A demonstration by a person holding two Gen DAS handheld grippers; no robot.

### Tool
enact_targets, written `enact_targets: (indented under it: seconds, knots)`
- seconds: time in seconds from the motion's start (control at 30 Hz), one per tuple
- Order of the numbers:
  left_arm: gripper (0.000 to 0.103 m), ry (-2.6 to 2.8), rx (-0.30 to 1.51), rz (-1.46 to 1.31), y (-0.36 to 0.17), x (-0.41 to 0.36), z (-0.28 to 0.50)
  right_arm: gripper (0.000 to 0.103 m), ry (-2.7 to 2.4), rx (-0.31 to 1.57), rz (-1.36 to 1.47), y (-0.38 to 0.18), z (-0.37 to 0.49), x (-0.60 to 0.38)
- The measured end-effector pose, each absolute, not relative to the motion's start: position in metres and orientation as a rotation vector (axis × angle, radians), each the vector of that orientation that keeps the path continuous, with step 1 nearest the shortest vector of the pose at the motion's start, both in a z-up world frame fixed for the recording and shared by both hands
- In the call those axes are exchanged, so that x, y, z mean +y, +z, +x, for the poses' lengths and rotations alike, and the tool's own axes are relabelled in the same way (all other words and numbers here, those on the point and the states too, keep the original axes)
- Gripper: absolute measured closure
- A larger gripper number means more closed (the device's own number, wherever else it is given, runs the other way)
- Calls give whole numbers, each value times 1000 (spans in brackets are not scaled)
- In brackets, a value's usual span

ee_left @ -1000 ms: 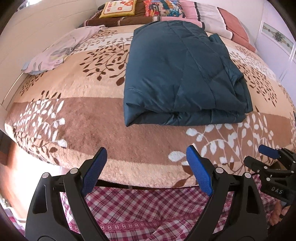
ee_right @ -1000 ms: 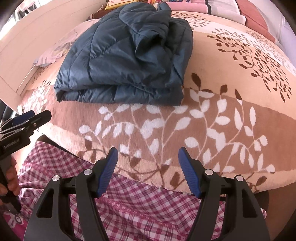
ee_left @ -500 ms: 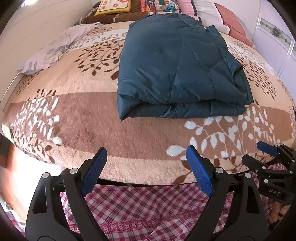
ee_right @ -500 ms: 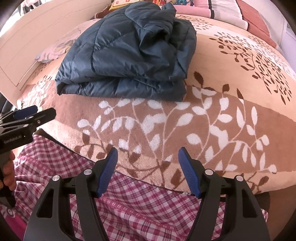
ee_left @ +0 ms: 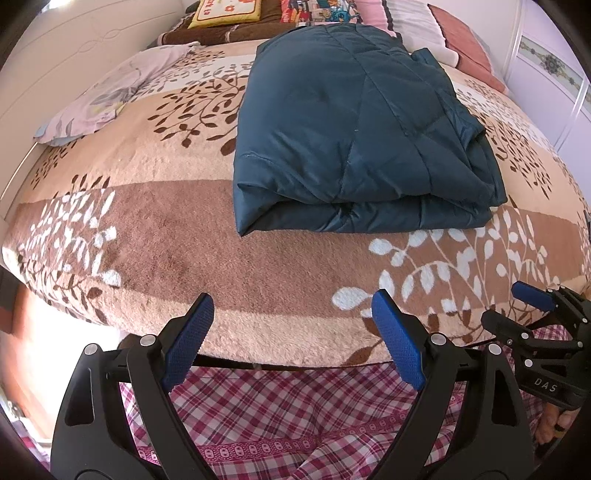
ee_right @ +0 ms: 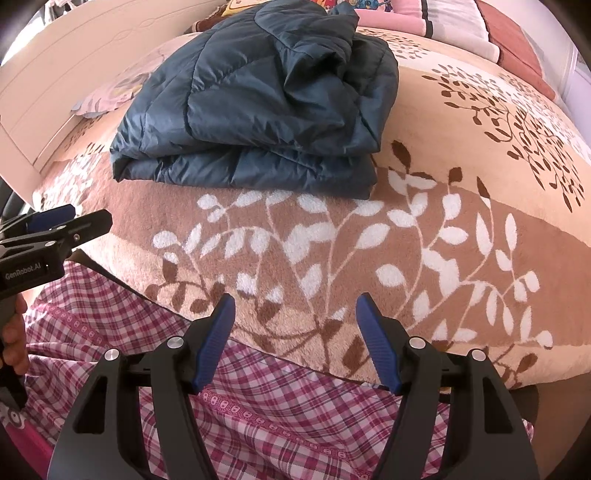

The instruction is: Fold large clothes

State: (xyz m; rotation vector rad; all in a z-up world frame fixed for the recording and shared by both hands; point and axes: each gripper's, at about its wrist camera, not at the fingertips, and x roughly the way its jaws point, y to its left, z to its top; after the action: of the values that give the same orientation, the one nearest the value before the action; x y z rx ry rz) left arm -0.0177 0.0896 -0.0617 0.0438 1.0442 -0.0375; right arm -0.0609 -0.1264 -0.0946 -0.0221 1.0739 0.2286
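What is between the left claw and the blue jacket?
Nothing but bare leaf-patterned blanket between the open left claw and the folded blue jacket, seen in the left wrist view.

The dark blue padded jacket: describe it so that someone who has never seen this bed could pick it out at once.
Start from the bed's beige and brown leaf-patterned blanket. In its middle lies the dark blue padded jacket, folded into a thick rectangular bundle. It is the only dark, shiny, quilted item there; the pale lilac cloth toward the headboard is thin and crumpled, and the pillows are light or brightly patterned.
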Motion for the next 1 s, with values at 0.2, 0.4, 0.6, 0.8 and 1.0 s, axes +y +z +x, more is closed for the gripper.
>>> enact_targets:
  seconds: [0.2, 0.4, 0.6, 0.8, 1.0]
  knots:
    - [16, -37, 1045, 44, -62, 89, -18, 35, 229, 1074, -22, -94, -61, -127]
    - [16, -37, 1045, 44, -62, 89, -18, 35, 230, 1075, -22, -95, -61, -127]
    - [16, -38, 1046, 44, -62, 89, -18, 35, 231, 1076, -22, -95, -61, -127]
    - [16, -40, 1047, 43, -63, 88, -18, 35, 230, 1076, -21, -95, -61, -127]
    - [16, -42, 1050, 43, -64, 89, -18, 35, 232, 1078, -21, -96, -61, -127]
